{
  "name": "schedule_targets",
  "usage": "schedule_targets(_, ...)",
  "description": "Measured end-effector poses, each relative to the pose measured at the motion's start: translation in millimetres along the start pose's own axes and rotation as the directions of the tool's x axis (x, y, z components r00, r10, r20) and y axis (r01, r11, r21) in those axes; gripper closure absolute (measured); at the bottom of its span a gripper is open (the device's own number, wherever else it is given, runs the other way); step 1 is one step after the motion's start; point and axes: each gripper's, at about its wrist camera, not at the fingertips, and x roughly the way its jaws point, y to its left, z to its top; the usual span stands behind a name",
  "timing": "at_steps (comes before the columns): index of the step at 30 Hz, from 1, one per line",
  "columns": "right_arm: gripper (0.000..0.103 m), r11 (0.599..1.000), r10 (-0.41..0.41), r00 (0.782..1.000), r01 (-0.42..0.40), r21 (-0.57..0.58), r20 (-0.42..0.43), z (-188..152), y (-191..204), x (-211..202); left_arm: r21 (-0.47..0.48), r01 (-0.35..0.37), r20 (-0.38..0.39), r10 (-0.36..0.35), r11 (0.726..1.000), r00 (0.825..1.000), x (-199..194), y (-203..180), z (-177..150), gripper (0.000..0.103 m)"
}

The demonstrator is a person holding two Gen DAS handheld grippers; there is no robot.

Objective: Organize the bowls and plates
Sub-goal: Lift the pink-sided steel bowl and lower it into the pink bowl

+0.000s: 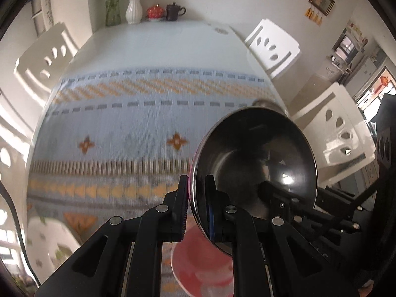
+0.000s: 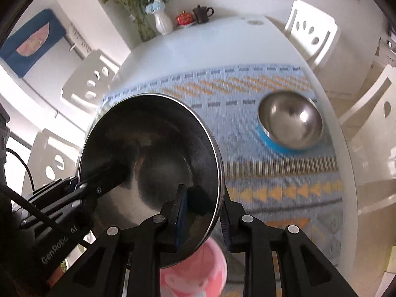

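A white table (image 2: 222,47) is carrying a blue patterned cloth (image 1: 123,123) that is covering its near portion, with white chairs (image 1: 274,47) standing along both long edges. A steel bowl (image 2: 151,163), the largest vessel in view, is hanging tilted above the cloth near the table's near edge, its hollow facing both cameras. The left gripper (image 1: 195,198) is pinching the bowl's rim on one side, one pad inside and one outside; the right gripper (image 2: 203,210) is pinching the opposite rim in the same way. A second steel bowl with a blue base (image 2: 290,123) is resting on the cloth close to the table's right edge. A pink plate (image 2: 198,274) is lying on the cloth beneath the raised bowl, by the near edge. At the far edge, a white vase of flowers (image 1: 133,10), a dark cup (image 1: 174,11) and a small red pot (image 1: 155,12) are standing together.
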Motion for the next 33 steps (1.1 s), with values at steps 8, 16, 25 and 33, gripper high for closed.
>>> schedule_targets(8, 0.078, 1.0, 0.012, 0.997, -0.014, -0.016, -0.079, -38, -2, 12, -0.028, -0.027, -0.065, 0.025, 0.999, 0.998, 5, 5, -41, 0.093)
schedule_targets(16, 0.078, 1.0, 0.013, 0.99, -0.017, -0.026, -0.14, -59, 0, 28, -0.053, -0.035, -0.115, 0.028, 0.998, 0.993, 14, 8, -66, 0.093)
schedule_targets(25, 0.078, 1.0, -0.005, 0.974, -0.001, -0.029, -0.227, -81, 3, 52, -0.062, -0.055, -0.144, 0.045, 0.997, 0.989, 22, 14, -82, 0.093)
schedule_targets(33, 0.078, 0.999, -0.029, 0.971, 0.024, -0.023, -0.237, -82, 3, 53, -0.082, -0.033, -0.178, 0.018, 0.996, 0.984, 35, 20, -88, 0.093)
